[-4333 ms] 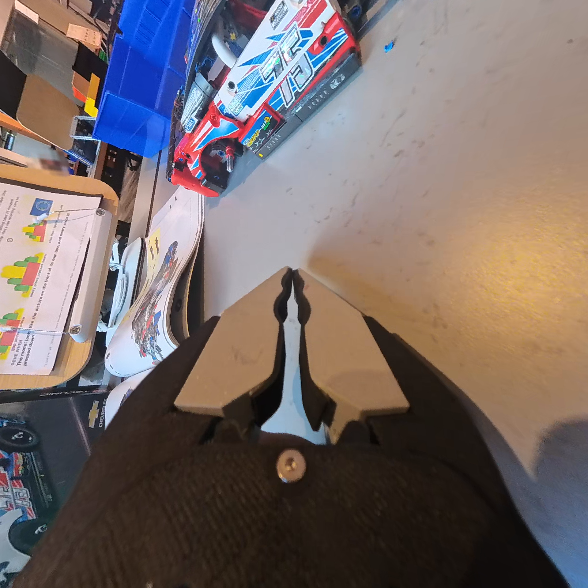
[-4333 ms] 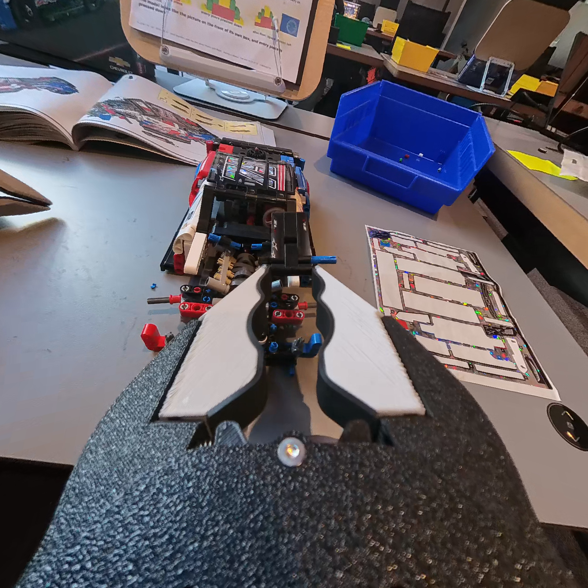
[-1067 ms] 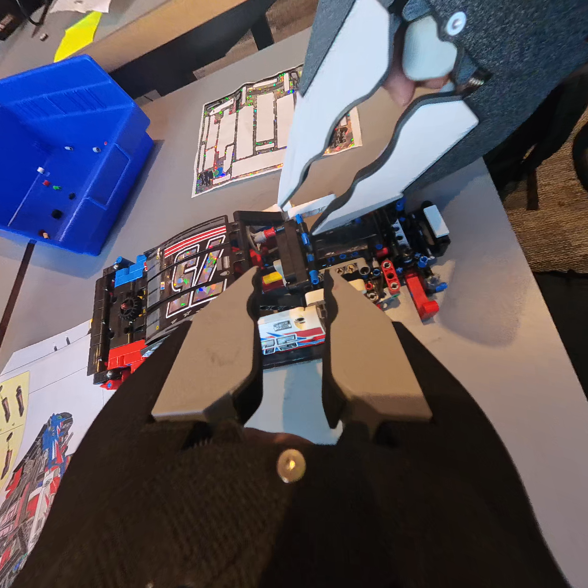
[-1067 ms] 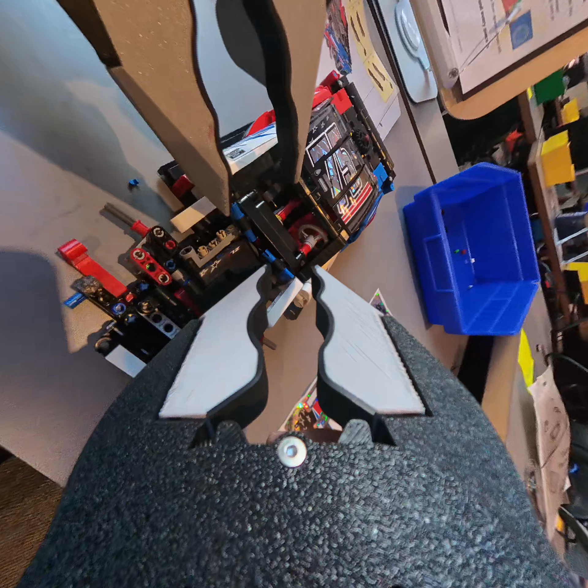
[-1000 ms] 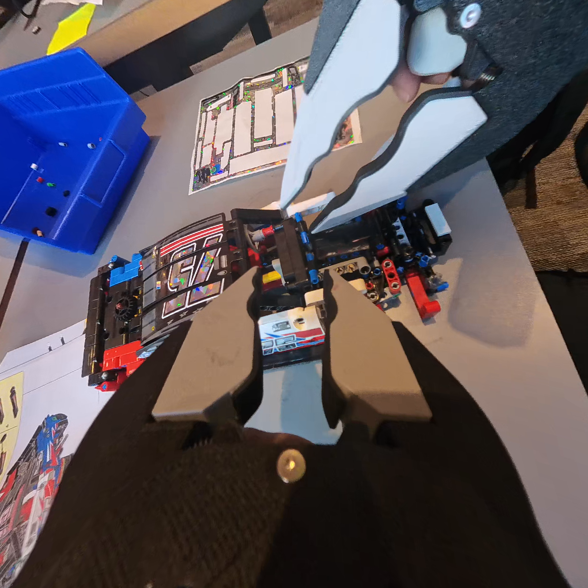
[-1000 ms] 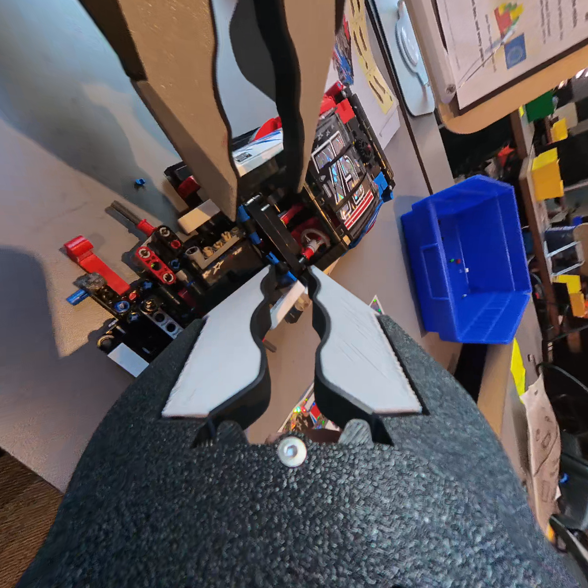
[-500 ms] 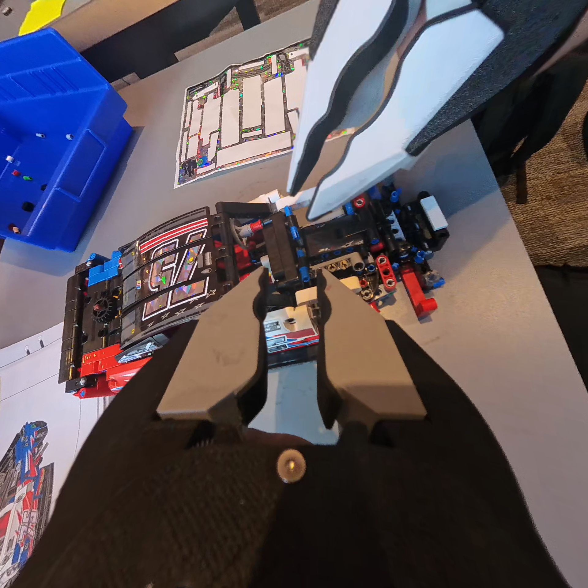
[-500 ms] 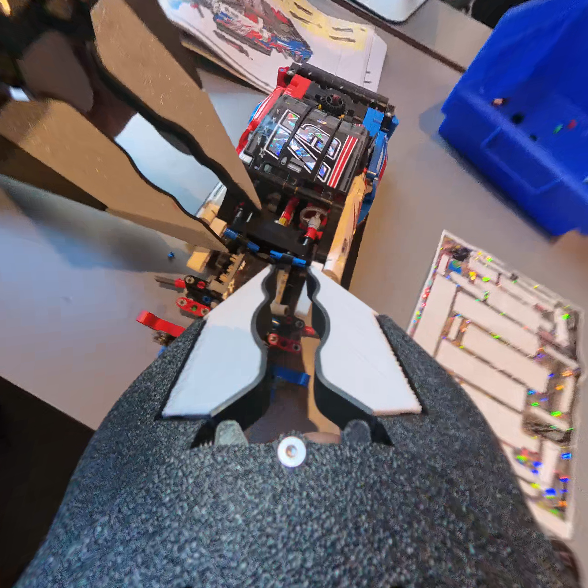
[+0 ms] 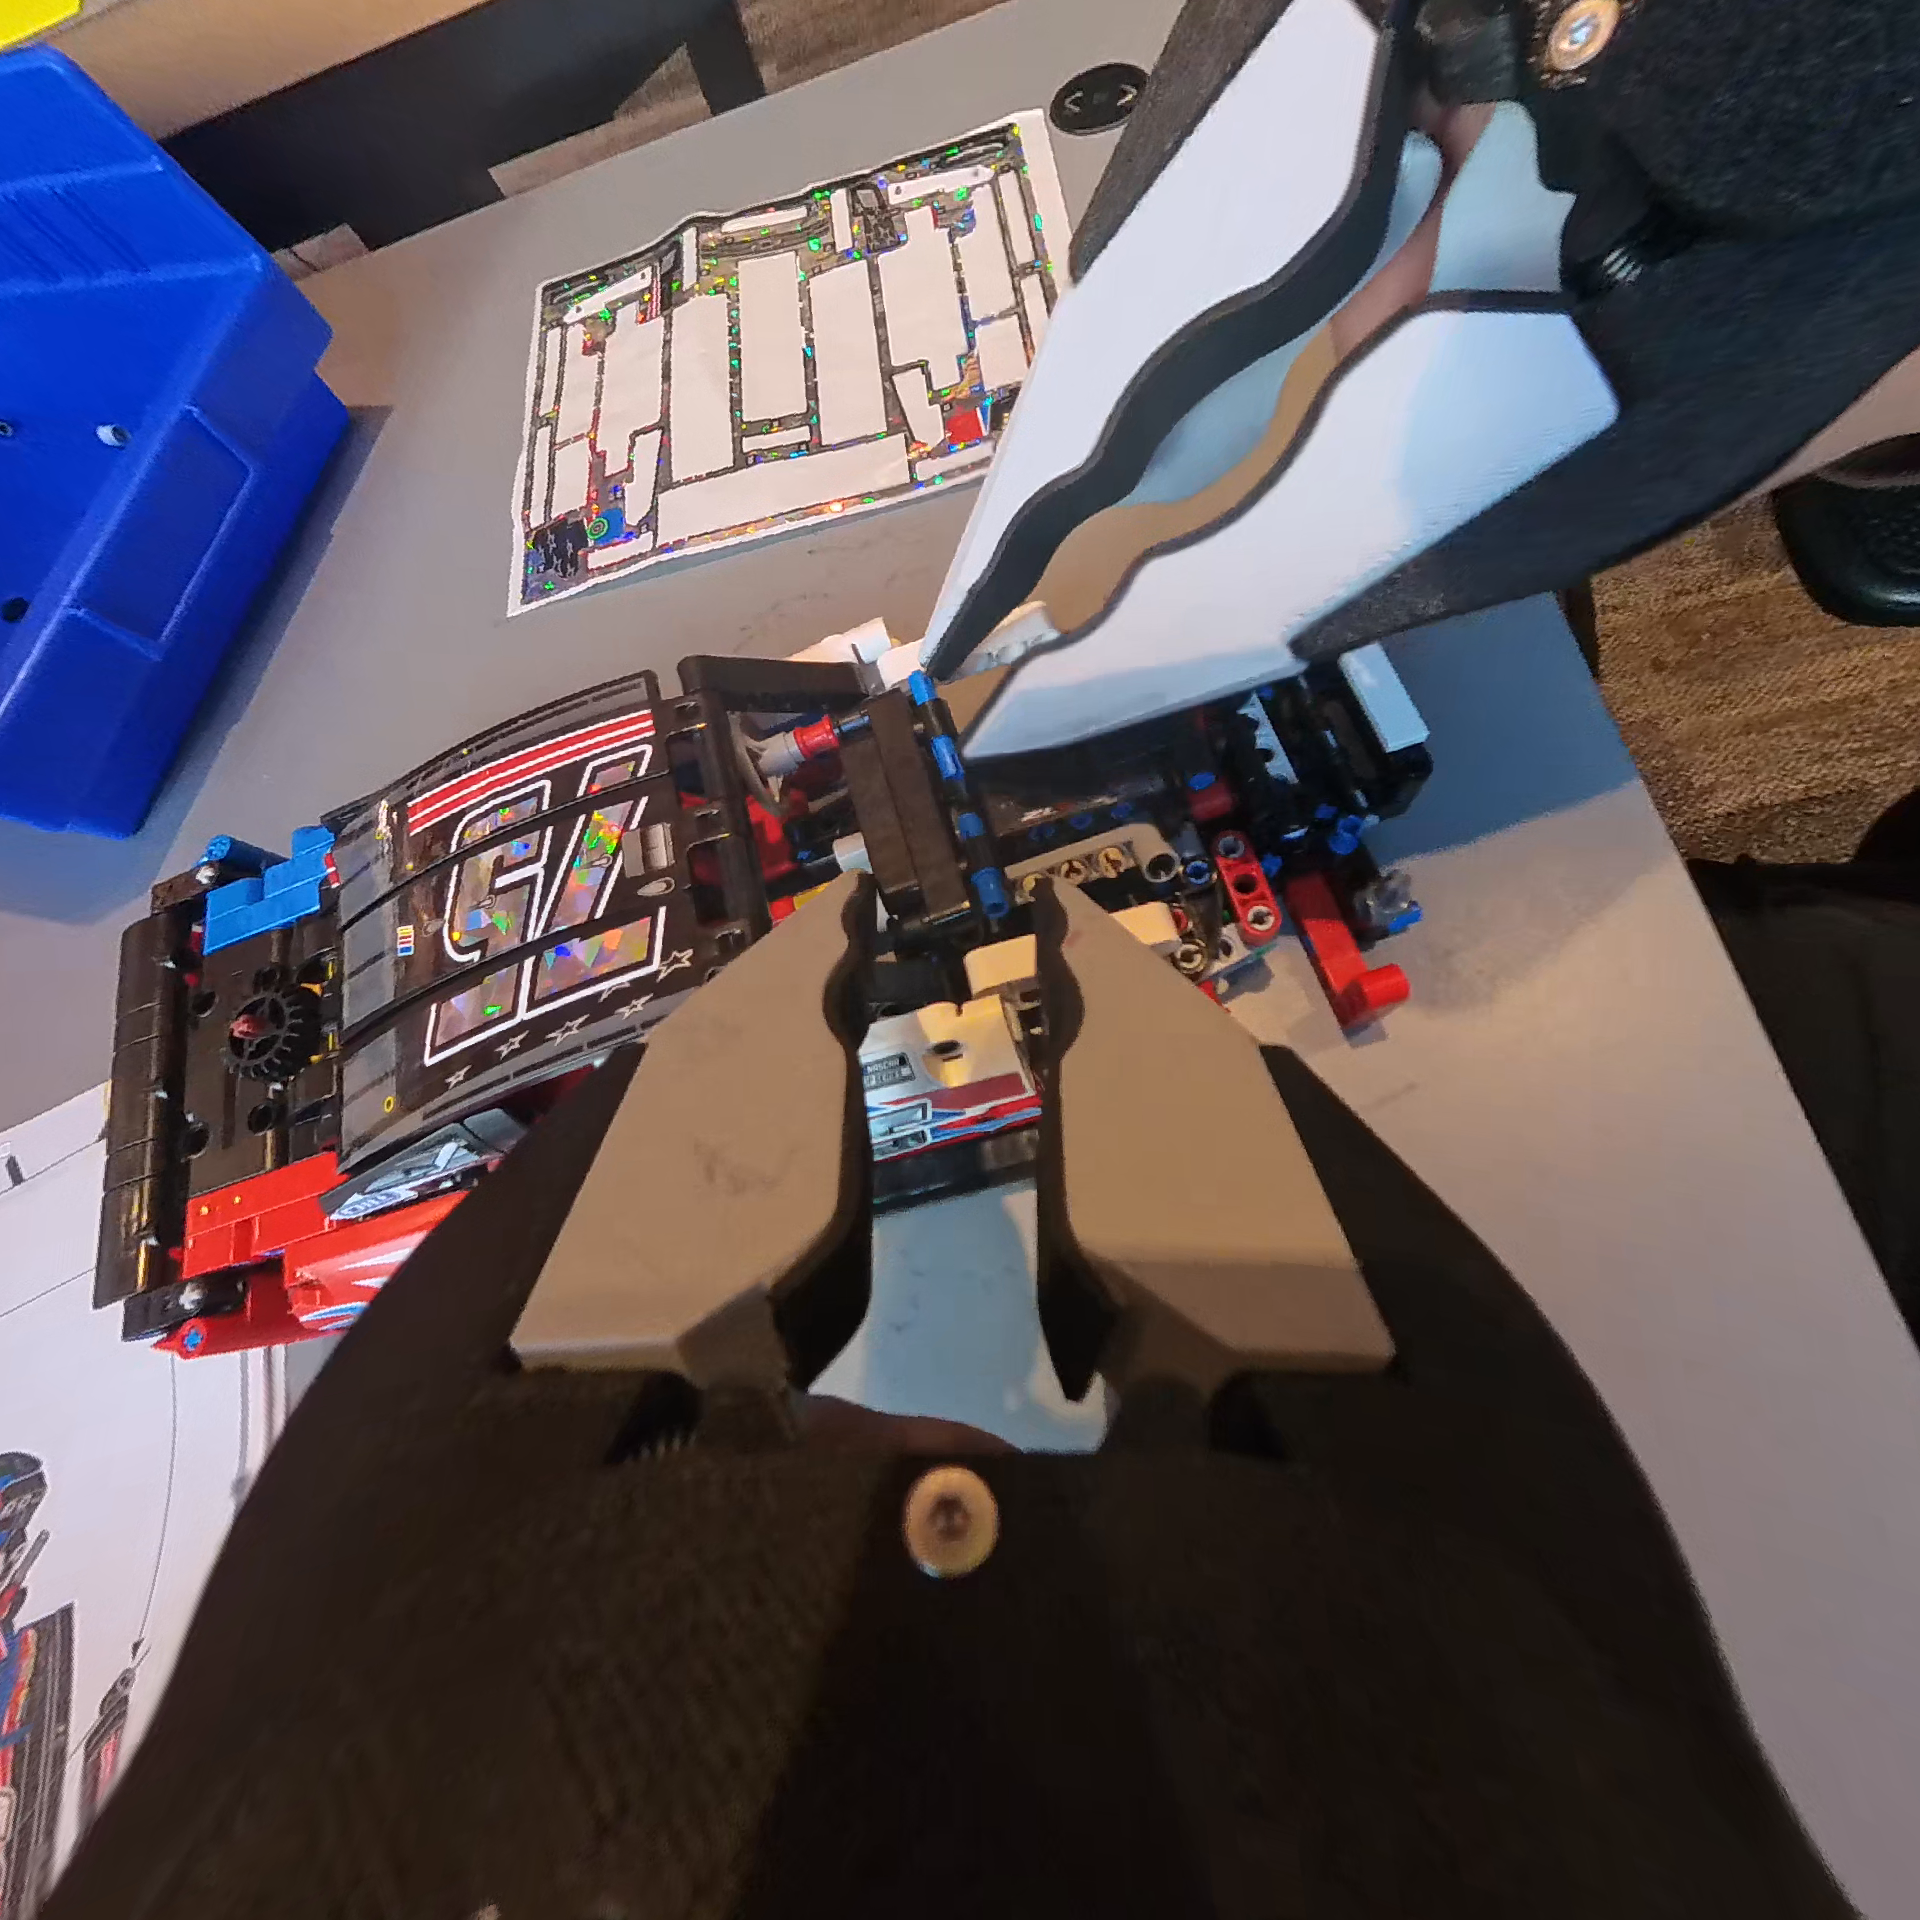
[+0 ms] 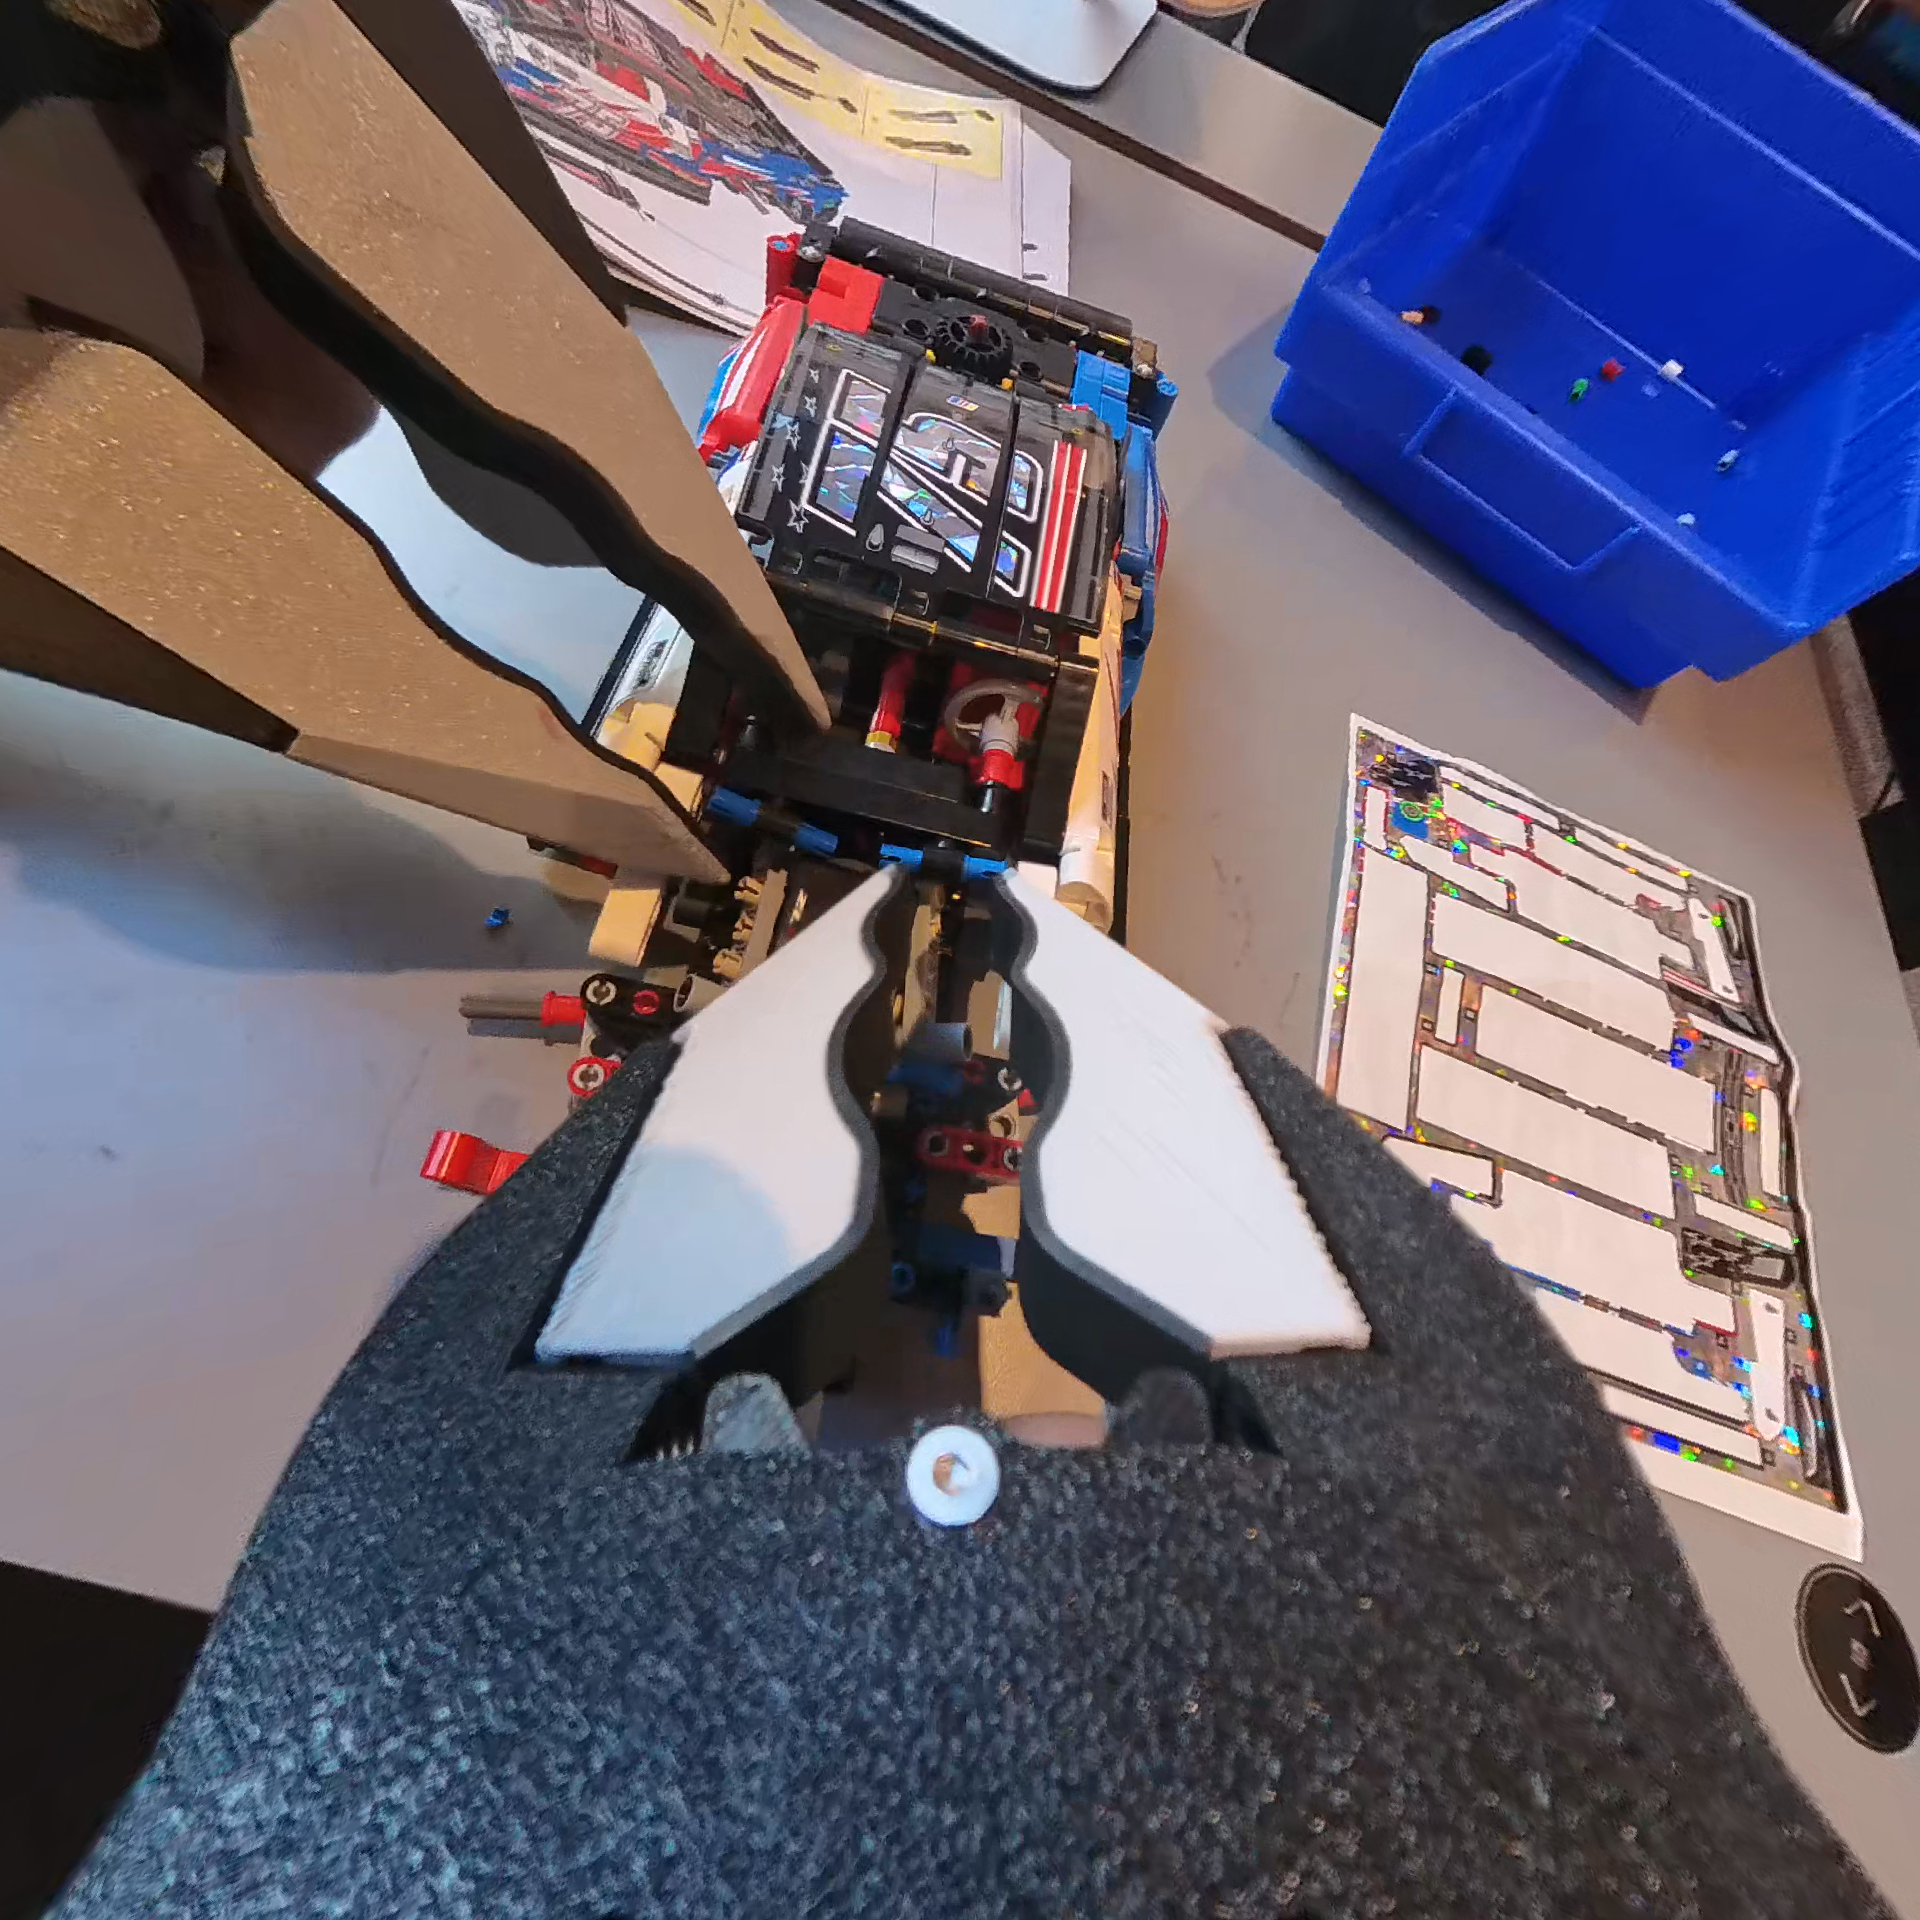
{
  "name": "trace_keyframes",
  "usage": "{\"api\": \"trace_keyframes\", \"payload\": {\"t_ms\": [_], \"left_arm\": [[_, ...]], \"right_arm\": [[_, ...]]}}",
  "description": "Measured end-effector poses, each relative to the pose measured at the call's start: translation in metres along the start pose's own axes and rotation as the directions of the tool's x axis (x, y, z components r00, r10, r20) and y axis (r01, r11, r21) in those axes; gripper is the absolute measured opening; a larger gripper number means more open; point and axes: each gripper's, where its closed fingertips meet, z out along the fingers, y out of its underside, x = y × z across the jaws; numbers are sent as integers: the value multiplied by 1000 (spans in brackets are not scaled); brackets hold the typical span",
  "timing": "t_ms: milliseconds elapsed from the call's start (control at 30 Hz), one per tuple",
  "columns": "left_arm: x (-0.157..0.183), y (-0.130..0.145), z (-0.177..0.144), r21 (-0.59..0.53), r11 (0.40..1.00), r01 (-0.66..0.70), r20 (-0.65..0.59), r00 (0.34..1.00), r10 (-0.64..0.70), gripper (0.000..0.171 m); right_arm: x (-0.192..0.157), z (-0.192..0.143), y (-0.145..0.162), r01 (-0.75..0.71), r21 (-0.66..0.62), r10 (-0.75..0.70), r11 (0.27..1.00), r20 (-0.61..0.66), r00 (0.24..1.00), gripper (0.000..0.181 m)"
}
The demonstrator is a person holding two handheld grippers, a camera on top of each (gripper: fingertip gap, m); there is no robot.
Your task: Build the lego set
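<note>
1. Lego car (image 9: 540,966): partly built, lies on the grey desk (image 9: 1558,1299) between the blue bin (image 9: 135,436) and the desk's near edge; black roof w/ foil stickers done, chassis end w/ red and blue pins bare.
2. Left tool (image 9: 951,920): fingers apart, tips either side of the black cross-beam (image 9: 920,821) at mid-car; contact cannot be told, nothing clamped.
3. Right tool (image 10: 945,883): fingers apart w/ a narrow gap, tips just beside the same beam's blue pins, from the opposite side; holds nothing.
4. Risk: both tools crowd one beam, so tips could collide. Uneven push prob. pops the beam off its pins or skews the frame. Car is unanchored and may slide on the smooth desk toward the loose red piece (image 10: 462,1158).
5. Surface: matt grey, scuffed; carries the sticker sheet (image 10: 1579,1101), mostly peeled, and an open instruction booklet (image 10: 790,135).
6. Room: brown carpet (image 9: 1756,665) below the desk edge; more desks behind.
</note>
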Motion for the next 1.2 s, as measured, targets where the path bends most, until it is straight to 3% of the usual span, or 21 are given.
{"api": "trace_keyframes", "payload": {"t_ms": [267,733,1200], "left_arm": [[0,0,0,15,1000,3,-7,1000,-3,28],[3,0,0,45,999,18,-6,1000,-18,36],[3,0,0,52,999,11,2,1000,-11,35]], "right_arm": [[-4,1,-2,50,7,-50,999,-23,998,16],[-3,4,-1,-12,5,12,1000,-44,999,17],[-5,1,-3,-345,33,337,938,140,931,20]]}}
